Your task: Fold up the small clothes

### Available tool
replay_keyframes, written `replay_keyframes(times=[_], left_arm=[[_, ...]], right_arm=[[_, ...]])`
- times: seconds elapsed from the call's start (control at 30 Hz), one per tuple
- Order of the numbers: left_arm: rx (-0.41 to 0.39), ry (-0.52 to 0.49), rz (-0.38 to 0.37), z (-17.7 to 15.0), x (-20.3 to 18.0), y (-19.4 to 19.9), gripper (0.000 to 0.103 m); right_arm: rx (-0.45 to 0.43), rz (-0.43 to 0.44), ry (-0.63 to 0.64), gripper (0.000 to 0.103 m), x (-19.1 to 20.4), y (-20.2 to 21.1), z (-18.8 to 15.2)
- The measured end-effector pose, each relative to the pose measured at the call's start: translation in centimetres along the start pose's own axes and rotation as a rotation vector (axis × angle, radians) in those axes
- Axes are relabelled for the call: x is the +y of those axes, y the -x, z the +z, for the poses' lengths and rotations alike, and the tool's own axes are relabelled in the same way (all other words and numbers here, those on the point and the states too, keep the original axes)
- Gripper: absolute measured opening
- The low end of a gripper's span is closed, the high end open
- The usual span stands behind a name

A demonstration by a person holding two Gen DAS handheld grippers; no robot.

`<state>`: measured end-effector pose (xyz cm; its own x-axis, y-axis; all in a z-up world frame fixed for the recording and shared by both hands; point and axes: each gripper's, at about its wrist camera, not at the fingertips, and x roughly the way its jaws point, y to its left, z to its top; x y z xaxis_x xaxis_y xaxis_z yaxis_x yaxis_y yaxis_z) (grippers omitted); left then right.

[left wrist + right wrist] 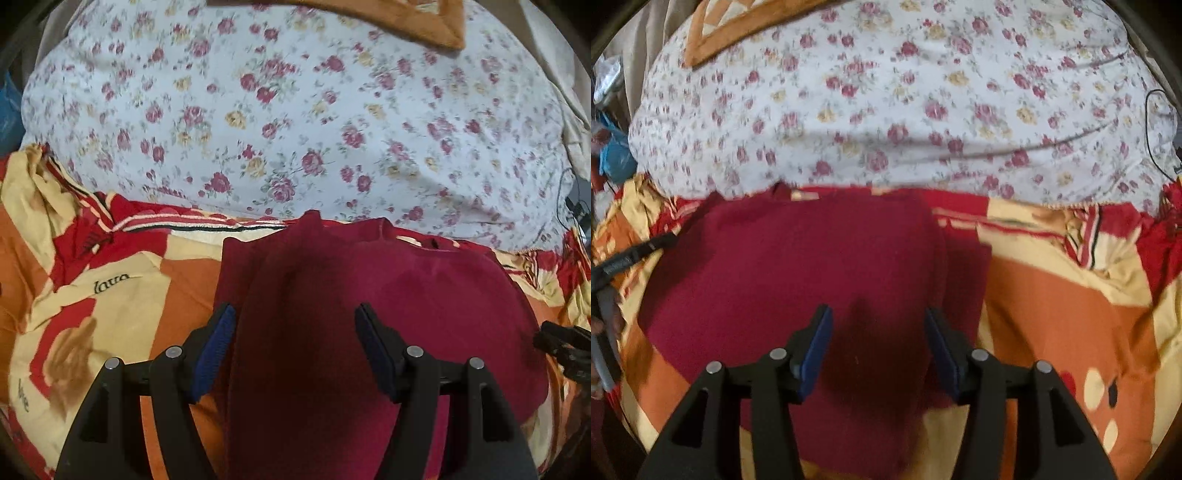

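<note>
A small dark red garment lies spread on a bedsheet patterned in orange, red and cream. Its left side is folded in, lying as a long strip. My left gripper hovers over that folded side, open, its blue pads clear of the cloth. In the right wrist view the garment fills the middle. My right gripper is open above the garment's right edge with nothing pinched. Each gripper shows at the edge of the other's view: the right gripper and the left gripper.
A big white floral pillow lies right behind the garment's far edge. An orange-brown blanket corner rests on top of it. A black cable loops at the far right, and a blue bag sits at the far left.
</note>
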<state>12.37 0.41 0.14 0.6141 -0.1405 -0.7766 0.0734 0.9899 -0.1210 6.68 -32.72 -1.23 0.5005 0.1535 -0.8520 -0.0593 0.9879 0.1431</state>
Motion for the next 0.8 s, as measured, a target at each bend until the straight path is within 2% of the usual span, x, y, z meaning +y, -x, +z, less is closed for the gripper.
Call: replay_keyframes(times=[0.1,0.33,0.5,0.67,0.8], left_arm=[[-0.013,-0.015,0.000,-0.6,-0.3,1.1,0.059],[-0.030,-0.031,0.003,-1.8,-0.2,3.1,0.059],[-0.011,0.005,-0.020,-2.9,0.4,3.3,0.059],[0.019,0.066,-0.067,-4.5,1.7,3.0,0.059],[0.065,0.137,-0.089,-5.8,3.5,1.3,0.059]], right_arm=[[0.076,-0.036,-0.004,0.056,-0.4,-1.5,-1.3],[0.001,-0.005,-0.027,0.056,0.6,1.7,-1.0],[-0.017,0.070,0.021,0.056,3.7,1.9,0.1],[-0.010,0.108,0.070,0.056,7.3,-0.4,0.9],[0.003,0.173,0.086,0.056,10.6,-2.6,2.2]])
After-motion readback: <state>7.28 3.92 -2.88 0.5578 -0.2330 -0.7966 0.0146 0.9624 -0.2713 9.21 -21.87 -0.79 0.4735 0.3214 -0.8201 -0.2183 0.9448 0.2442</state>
